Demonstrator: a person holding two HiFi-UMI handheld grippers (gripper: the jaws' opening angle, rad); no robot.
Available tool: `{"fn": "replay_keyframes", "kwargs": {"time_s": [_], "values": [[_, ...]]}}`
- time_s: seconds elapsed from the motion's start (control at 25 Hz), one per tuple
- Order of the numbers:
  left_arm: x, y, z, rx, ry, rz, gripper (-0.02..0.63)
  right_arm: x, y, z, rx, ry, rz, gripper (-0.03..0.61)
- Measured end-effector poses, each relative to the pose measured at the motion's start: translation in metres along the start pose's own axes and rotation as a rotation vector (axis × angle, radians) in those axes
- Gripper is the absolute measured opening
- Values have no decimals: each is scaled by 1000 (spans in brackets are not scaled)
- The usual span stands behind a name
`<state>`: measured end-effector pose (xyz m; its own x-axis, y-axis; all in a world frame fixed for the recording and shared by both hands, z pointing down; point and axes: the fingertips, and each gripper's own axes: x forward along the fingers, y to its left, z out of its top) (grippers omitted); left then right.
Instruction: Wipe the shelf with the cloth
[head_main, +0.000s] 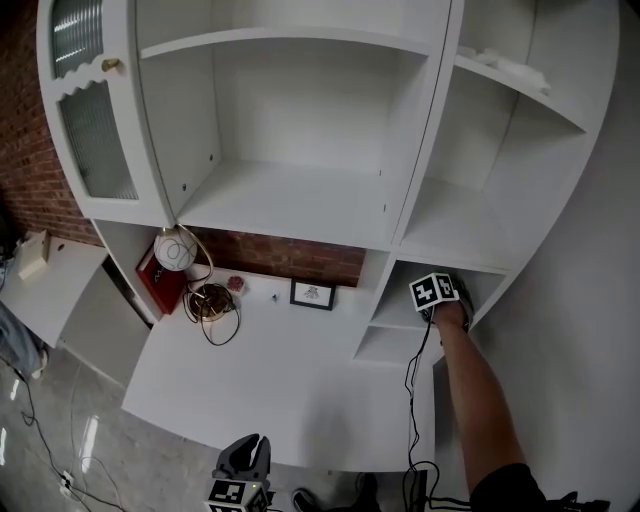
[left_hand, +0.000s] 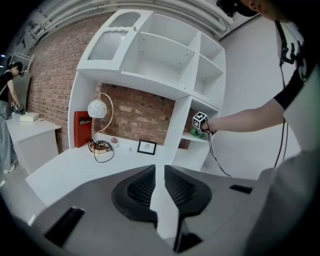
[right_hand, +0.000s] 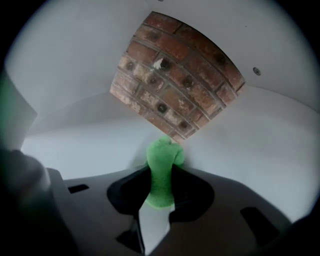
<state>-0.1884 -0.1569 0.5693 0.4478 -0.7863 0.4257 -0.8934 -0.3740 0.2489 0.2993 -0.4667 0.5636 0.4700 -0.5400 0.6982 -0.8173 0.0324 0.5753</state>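
My right gripper (right_hand: 161, 192) is shut on a bright green cloth (right_hand: 161, 172), a wad of it bulging past the jaws. The cloth presses into the back corner of a small white shelf compartment (right_hand: 90, 145), where a brick wall (right_hand: 175, 85) shows behind. In the head view the right gripper's marker cube (head_main: 435, 292) sits inside the low right-hand compartment of the white shelf unit (head_main: 400, 312); its jaws and the cloth are hidden there. My left gripper (left_hand: 159, 182) is held low before the desk, its jaws together with nothing in them, also seen as the left gripper (head_main: 247, 462) at the bottom edge.
On the white desk (head_main: 290, 380) stand a globe lamp (head_main: 176, 250), a red box (head_main: 155, 278), a coiled cable (head_main: 212, 303) and a small picture frame (head_main: 312, 294). A glass cabinet door (head_main: 92, 120) hangs open at upper left. A black cable (head_main: 411, 400) trails from the right gripper.
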Motion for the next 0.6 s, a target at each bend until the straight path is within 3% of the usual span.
{"fn": "replay_keyframes", "kwargs": {"time_s": [0.16,0.36,0.6], "values": [[4,-13,3,16,-15,-39,55,-12,9,-15,-25,1,-3,98],[14,-52,12,52,-31,-146,55,-33,14,-41,-65,-28,-9,98],[21,-89,8,82,-19,-222,55,-58,15,-80,-3,-80,48,104]]}}
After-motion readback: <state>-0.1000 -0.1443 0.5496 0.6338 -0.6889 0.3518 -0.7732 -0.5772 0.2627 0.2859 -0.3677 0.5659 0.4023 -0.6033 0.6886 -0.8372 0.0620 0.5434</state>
